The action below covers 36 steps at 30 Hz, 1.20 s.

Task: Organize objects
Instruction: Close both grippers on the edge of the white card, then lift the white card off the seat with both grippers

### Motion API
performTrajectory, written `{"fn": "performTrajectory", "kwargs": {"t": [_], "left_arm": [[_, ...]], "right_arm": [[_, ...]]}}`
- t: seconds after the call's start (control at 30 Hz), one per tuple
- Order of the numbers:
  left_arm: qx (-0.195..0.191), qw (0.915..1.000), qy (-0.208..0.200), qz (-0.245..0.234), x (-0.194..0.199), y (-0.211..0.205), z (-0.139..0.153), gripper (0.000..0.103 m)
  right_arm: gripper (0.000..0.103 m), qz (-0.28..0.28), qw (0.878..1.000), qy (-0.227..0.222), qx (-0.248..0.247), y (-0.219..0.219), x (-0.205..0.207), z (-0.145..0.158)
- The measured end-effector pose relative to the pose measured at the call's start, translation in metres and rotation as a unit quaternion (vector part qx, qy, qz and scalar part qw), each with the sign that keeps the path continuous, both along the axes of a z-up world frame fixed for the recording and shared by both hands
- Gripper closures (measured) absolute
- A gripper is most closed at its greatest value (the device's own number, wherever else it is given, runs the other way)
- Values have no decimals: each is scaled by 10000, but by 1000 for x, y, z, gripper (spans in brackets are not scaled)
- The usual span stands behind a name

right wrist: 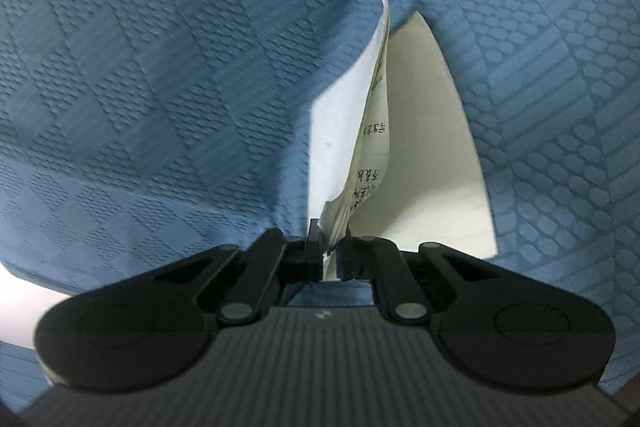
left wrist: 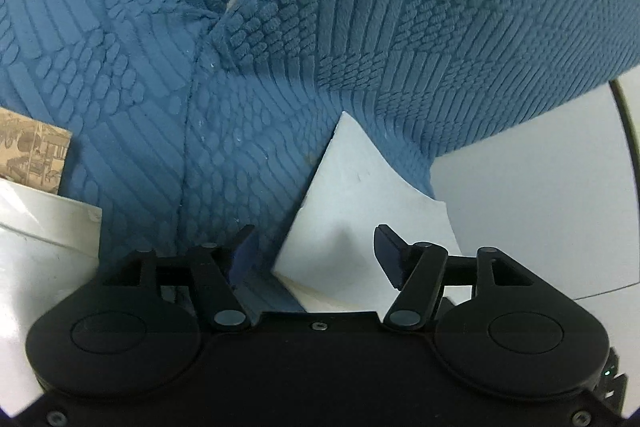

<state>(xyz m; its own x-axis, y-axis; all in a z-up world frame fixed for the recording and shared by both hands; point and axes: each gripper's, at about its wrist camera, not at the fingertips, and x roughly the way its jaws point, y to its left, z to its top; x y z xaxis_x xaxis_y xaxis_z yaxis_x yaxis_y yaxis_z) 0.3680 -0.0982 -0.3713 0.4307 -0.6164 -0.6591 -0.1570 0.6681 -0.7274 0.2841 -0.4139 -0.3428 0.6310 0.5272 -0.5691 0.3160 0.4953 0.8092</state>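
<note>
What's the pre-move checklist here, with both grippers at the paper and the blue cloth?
1. Right gripper shut on the paper sheets: ok, the pads pinch the lower edge.
2. Left gripper free of any load: ok, jaws stand apart, nothing pressed between them.
3. Blue cloth clear of the right grip: cannot tell, its fold runs right up to the pads.
4. White sheet free of the cloth: not ok, cloth overlaps its upper edges in the left wrist view.
5. Sheets flat and aligned: not ok, they curl and fan apart.
6. Place to put the paper: cannot tell, none in view.
</note>
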Motion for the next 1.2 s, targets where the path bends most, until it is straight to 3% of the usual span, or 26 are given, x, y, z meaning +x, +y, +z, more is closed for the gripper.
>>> {"fn": "performTrajectory", "kwargs": {"t": [0.23, 0.4, 0.53, 0.73, 0.83, 0.87, 0.93, 1.0, 1.2], "left_arm": [[-910, 9946, 471, 135, 0, -1, -21, 46], [-1502, 9832, 928, 468, -1, 3, -45, 74], [-1455, 9843, 901, 444, -2, -4, -42, 94], [-1490, 9846, 747, 520, -2, -4, -28, 99], [-1489, 9852, 681, 509, -1, -6, -21, 100], [-1449, 9860, 658, 499, -2, -3, -16, 100], [-1388, 9871, 625, 498, -1, -7, -11, 100], [-1426, 9864, 632, 518, -2, -7, -9, 100], [-1423, 9855, 678, 625, -8, -1, -2, 101]], "right_arm": [[95, -181, 9989, -143, 400, -7, -1, 4], [94, -150, 9991, 33, 399, -8, -2, -1], [94, -176, 9991, 112, 369, -13, -5, -1], [92, -88, 9982, 401, 428, -10, -13, -5], [92, 13, 9957, 619, 696, -2, -20, -14], [89, 56, 9942, 683, 828, 2, -20, -17], [73, 125, 9920, 756, 1000, 10, -20, -22], [42, 68, 9916, 736, 1057, 15, -21, -21], [39, -293, 9896, 667, 1237, 16, -25, -23]]}}
